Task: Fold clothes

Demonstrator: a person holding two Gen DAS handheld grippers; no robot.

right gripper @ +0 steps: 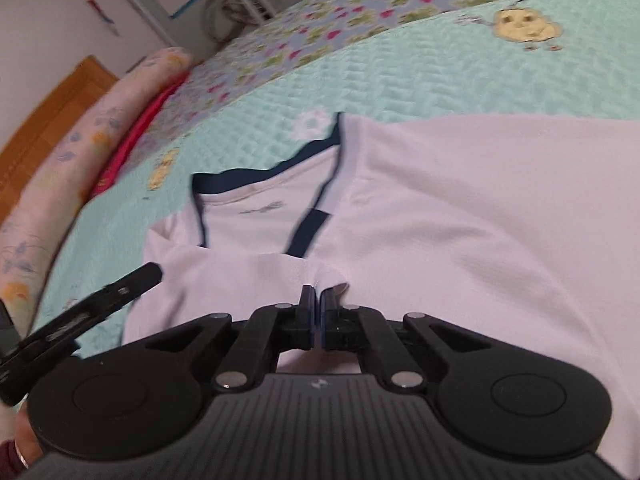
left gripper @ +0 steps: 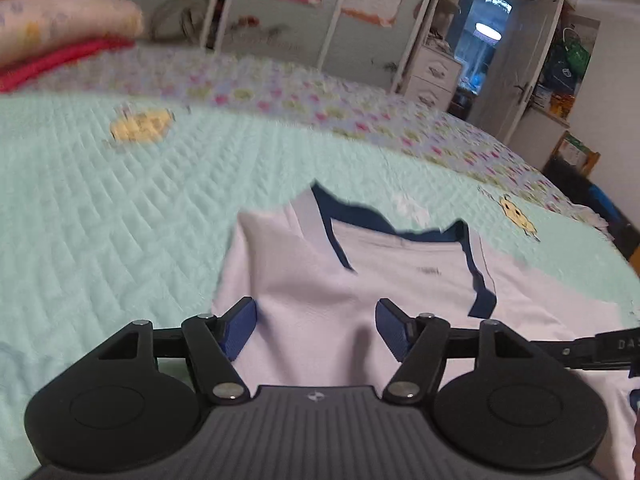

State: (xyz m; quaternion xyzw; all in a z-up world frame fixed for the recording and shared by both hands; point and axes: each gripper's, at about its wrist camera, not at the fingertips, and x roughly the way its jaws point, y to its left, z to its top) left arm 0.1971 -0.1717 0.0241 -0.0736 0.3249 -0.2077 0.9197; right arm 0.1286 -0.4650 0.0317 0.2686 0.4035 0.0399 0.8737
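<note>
Two claws: right claw (right gripper: 319, 312) pinches the white shirt (right gripper: 460, 216) (navy trim); left claw (left gripper: 316, 328) gapes above it.

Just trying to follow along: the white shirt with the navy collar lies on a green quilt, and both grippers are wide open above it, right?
Not quite. Only the left gripper is open over the white shirt on the green quilt. The right gripper is shut, pinching a fold of the shirt, as the right wrist view shows.
</note>
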